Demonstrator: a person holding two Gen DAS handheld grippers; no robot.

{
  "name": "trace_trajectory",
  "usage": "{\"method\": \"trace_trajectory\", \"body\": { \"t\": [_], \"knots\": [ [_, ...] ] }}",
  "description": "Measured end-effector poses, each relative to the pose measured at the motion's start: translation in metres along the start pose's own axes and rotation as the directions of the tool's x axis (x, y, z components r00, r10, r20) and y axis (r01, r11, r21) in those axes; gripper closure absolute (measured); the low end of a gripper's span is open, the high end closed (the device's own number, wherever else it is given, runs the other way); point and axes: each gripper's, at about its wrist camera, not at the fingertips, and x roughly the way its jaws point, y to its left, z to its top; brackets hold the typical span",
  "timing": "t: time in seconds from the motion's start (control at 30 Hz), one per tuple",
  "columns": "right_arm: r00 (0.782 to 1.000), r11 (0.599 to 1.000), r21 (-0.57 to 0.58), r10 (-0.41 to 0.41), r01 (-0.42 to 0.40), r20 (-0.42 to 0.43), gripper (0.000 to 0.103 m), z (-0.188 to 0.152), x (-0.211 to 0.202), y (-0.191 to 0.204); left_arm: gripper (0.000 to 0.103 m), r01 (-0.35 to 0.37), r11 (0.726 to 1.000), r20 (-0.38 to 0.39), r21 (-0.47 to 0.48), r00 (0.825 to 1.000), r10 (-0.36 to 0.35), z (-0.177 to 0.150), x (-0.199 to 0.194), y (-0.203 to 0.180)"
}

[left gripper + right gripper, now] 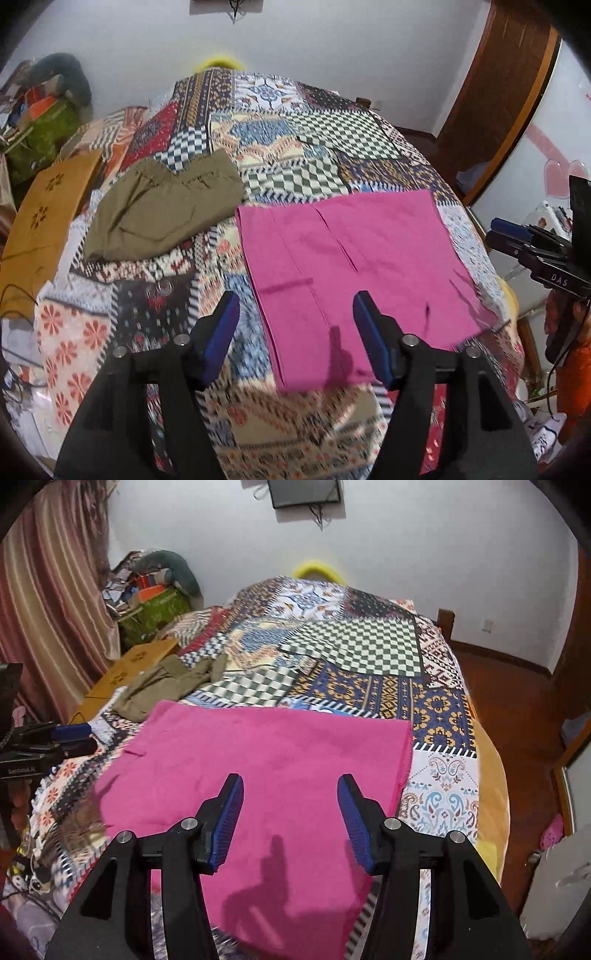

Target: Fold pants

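Pants [351,273] lie flat, folded, long axis toward camera.

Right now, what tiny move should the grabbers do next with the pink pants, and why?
Probably lower the right gripper onto the near edge of the flat pink fabric pants and pinch it. Both it and the left gripper hover open and empty above the patchwork quilt, and another fold needs a grip first.

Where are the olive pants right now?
The olive pants lie on the quilt, left of the pink pants, beside the tan box.
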Motion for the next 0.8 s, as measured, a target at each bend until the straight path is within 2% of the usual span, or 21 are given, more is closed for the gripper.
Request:
{"method": "trace_trajectory", "body": {
  "t": [0.27, 0.5, 0.63, 0.8],
  "knots": [
    [0.999, 0.999, -0.026, 0.032, -0.033, -0.012, 0.054, -0.018, 0.001, 0.022, 0.039, 0.059, 0.995, -0.07, -0.078, 0.995, -0.065, -0.035, -0.001, -0.003],
    [0.997, 0.998, -0.037, 0.056, -0.058, -0.049, 0.054, -0.028, 0.015, 0.036, 0.039, 0.121, 0.975, -0.119, -0.184, 0.982, -0.144, -0.056, 0.009, 0.0],
    [0.993, 0.996, -0.046, 0.071, -0.076, -0.089, 0.054, -0.037, 0.029, 0.042, 0.039, 0.194, 0.939, -0.136, -0.284, 0.961, -0.24, -0.064, 0.02, 0.005],
    [0.99, 0.996, -0.048, 0.067, -0.074, -0.126, 0.054, -0.047, 0.041, 0.044, 0.039, 0.234, 0.916, -0.122, -0.326, 0.95, -0.287, -0.06, 0.026, 0.006]
  ]
}}
